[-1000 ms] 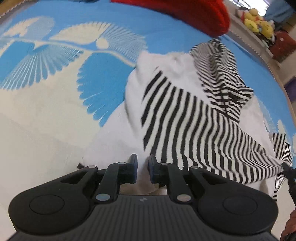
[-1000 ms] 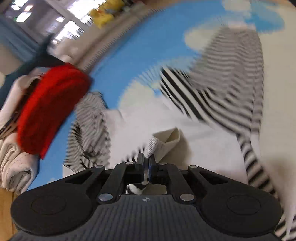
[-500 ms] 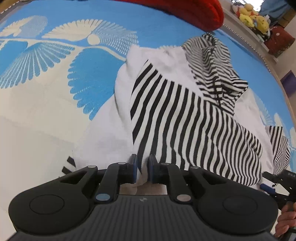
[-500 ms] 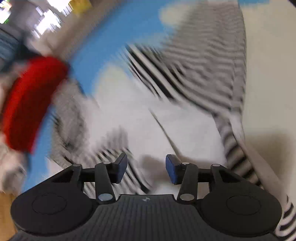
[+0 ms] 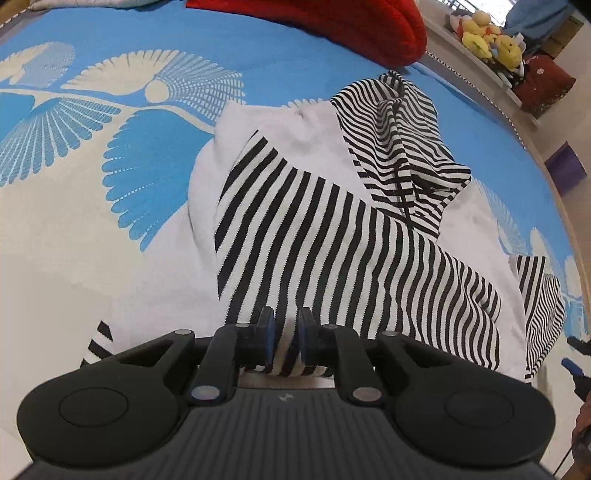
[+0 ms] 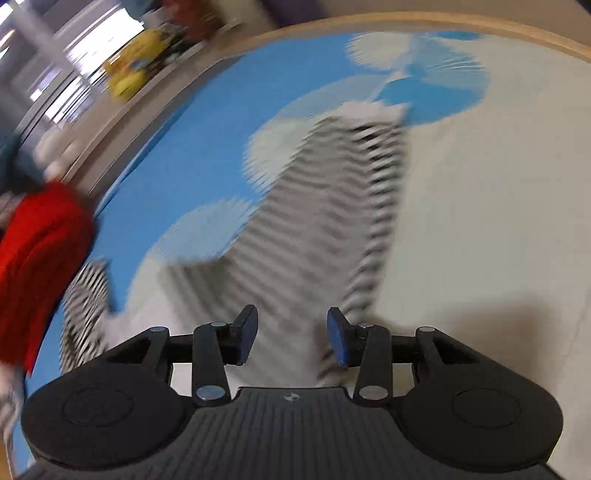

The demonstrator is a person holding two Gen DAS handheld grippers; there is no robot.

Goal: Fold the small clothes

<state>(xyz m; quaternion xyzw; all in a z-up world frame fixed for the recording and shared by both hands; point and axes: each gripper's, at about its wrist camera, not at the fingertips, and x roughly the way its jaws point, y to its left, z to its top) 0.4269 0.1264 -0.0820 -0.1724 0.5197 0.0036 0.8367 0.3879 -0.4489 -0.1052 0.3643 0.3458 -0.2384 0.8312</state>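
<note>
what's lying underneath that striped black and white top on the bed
The striped top lies on a blue and cream patterned bedspread, with its white panel showing beneath the folded striped sleeve. The left gripper pinches its near edge. Anything else beneath is covered.

right view motion-blurred | striped garment [image 6: 317, 221] smeared | red fabric [image 5: 332, 22] cut off at top edge

The right gripper [image 6: 291, 338] stands with its jaws apart, having just been opening, and nothing is pinched between its blue pads. Beyond it, blurred, a black-and-white striped garment [image 6: 325, 206] stretches away across a blue-and-cream patterned cloth [image 6: 207, 140]. A red knitted item [image 6: 40, 266] sits at the left edge.
</note>
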